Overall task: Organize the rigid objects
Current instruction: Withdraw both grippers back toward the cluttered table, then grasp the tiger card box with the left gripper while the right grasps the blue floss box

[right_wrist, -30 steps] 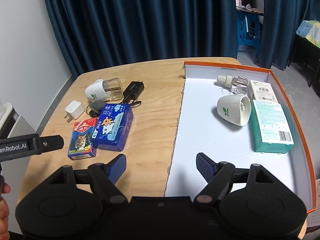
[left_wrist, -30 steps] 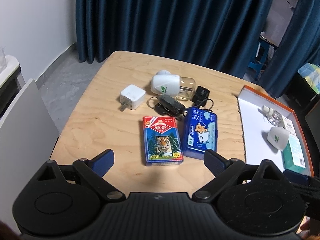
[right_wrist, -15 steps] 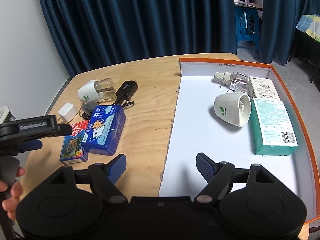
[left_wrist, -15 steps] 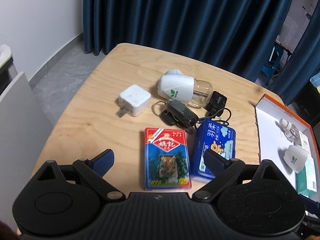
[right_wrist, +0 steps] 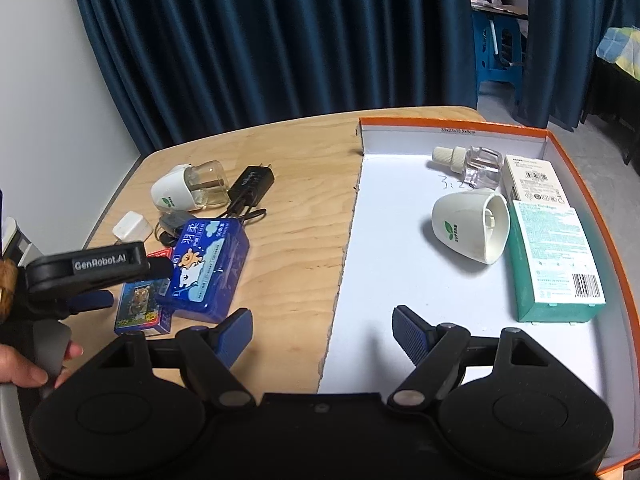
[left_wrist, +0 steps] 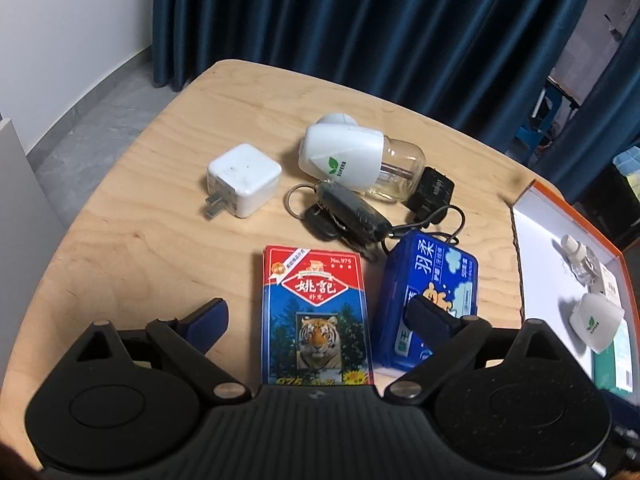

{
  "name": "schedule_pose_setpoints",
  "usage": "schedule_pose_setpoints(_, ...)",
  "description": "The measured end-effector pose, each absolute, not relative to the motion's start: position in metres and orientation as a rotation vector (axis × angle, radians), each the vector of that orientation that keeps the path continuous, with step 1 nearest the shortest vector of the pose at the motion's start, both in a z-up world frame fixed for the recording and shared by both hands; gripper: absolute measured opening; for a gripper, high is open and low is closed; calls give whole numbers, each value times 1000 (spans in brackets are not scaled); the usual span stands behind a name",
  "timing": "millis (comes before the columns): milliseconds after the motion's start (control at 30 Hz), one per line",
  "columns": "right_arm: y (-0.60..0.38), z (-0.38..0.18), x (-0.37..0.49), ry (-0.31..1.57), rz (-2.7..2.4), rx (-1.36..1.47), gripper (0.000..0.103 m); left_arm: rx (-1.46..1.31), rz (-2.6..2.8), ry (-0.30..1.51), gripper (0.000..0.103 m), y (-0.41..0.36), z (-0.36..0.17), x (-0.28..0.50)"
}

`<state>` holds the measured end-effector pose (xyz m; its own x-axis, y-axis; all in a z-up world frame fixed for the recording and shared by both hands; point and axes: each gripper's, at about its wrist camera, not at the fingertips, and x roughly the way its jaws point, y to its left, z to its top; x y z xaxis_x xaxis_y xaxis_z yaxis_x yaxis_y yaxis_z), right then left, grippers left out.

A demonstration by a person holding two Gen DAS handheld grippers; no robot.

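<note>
Pale plywood makes the rounded table (left_wrist: 132, 248), which stands before dark blue curtains (left_wrist: 360, 32) with a white wall (left_wrist: 60, 20) to the left and grey floor beyond its far edge.

On the left half of the table lies a cluster of things. At its far left a white charger cube (left_wrist: 244, 184) rests with its prongs toward the near side. Right of it a white and clear plug-in bottle (left_wrist: 352, 160) lies on its side, with a bunch of keys (left_wrist: 340, 216) just in front and a black adapter (left_wrist: 432, 192) with its cord beside it. Nearer sits a card box (left_wrist: 316, 312), red and blue with a tiger's face, lying flat between the spread fingers of the left gripper (left_wrist: 316, 316), whose jaws stand wide apart and clear of it. Just to its right is a blue tissue pack (left_wrist: 432, 292) printed with a cartoon bear; the gripper's right finger overlaps it in the view.

To the right, a white tray with an orange rim (right_wrist: 600, 208) holds a small clear bottle (right_wrist: 476, 164), a white cup-shaped shell (right_wrist: 468, 224), a white carton (right_wrist: 532, 180) and a teal carton (right_wrist: 556, 256). The right gripper (right_wrist: 324, 332) hangs over the tray's near left edge, jaws wide apart and empty.
</note>
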<state>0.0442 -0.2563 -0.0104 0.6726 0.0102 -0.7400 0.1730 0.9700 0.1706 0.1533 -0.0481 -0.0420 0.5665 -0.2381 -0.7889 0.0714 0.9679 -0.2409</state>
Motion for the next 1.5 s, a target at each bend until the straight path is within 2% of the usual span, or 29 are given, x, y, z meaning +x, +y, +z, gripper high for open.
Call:
schedule_pose_setpoints(100,-255,-10,45,828,-91,232,91,-218,-180,953,98,-36,-44,150)
schedule_pose_setpoints(133,-255,-10,45,830,-93,233,91,-221,-167,959,91,-31,-44,149)
schedule_pose_setpoints(200,-254,-10,45,832,-89,235,91,-188,-153,952,87,-25,-44,147)
schedule_pose_setpoints(667,-238,-7,50,835,-89,192,91,-63,-223,933,87,-65,-47,145)
schedule_pose_setpoints(700,-239,-7,51,836,-91,195,91,-31,-224,919,79,-68,-47,142)
schedule_pose_setpoints(733,-239,-7,51,836,-88,195,91,3,-211,908,65,-70,-48,140)
schedule_pose_setpoints(800,-237,-7,51,834,-79,186,91,22,-203,894,62,-67,-48,138)
schedule_pose_setpoints(1467,-178,-50,140,965,-69,182,92,-37,-163,837,61,-18,-22,107)
schedule_pose_setpoints(1500,-176,-51,142,957,-73,164,89,-42,-161,837,61,-18,-22,108)
